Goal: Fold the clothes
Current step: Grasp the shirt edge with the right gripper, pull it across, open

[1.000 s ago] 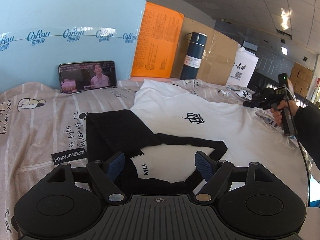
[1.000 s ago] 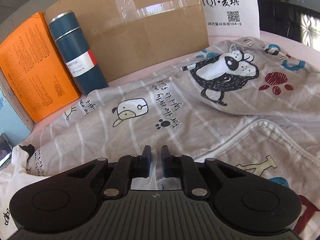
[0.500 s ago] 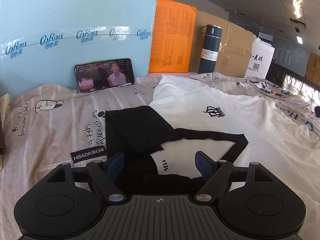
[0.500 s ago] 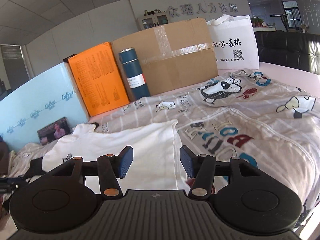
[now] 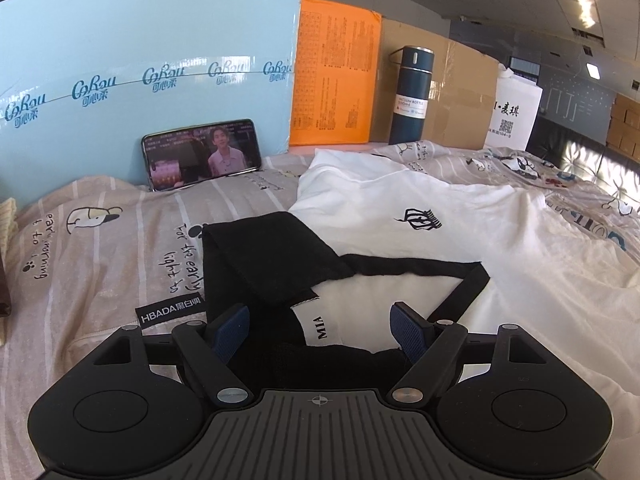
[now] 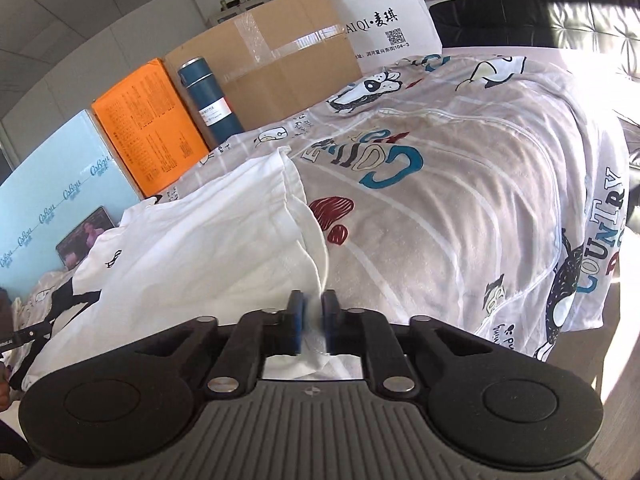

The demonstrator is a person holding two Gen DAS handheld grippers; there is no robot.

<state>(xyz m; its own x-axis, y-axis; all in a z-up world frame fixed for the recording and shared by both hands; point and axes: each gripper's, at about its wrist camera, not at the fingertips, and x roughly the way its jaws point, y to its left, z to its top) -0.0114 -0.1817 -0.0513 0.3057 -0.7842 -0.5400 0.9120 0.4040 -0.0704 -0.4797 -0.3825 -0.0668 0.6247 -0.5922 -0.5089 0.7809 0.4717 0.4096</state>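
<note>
A white T-shirt [image 5: 460,220] with black collar trim and a black sleeve [image 5: 264,256] lies spread on a patterned beige bedsheet [image 5: 100,248]. My left gripper [image 5: 320,326] is open, its blue pads on either side of the collar and the "MIA" label [image 5: 320,326]. In the right wrist view the same shirt [image 6: 200,248] lies to the left. My right gripper [image 6: 313,316] is shut on the shirt's hem edge, with white fabric pinched between the pads.
A phone [image 5: 202,154] playing video leans on a light blue box [image 5: 140,72]. An orange box [image 5: 336,76], a dark blue bottle [image 5: 412,96], a cardboard box [image 6: 272,52] and a white bag [image 6: 384,20] stand along the back. The sheet drops off at the right [image 6: 600,240].
My right gripper went from shut to open and back to shut, and now pinches the shirt's hem. My left gripper stayed open over the collar.
</note>
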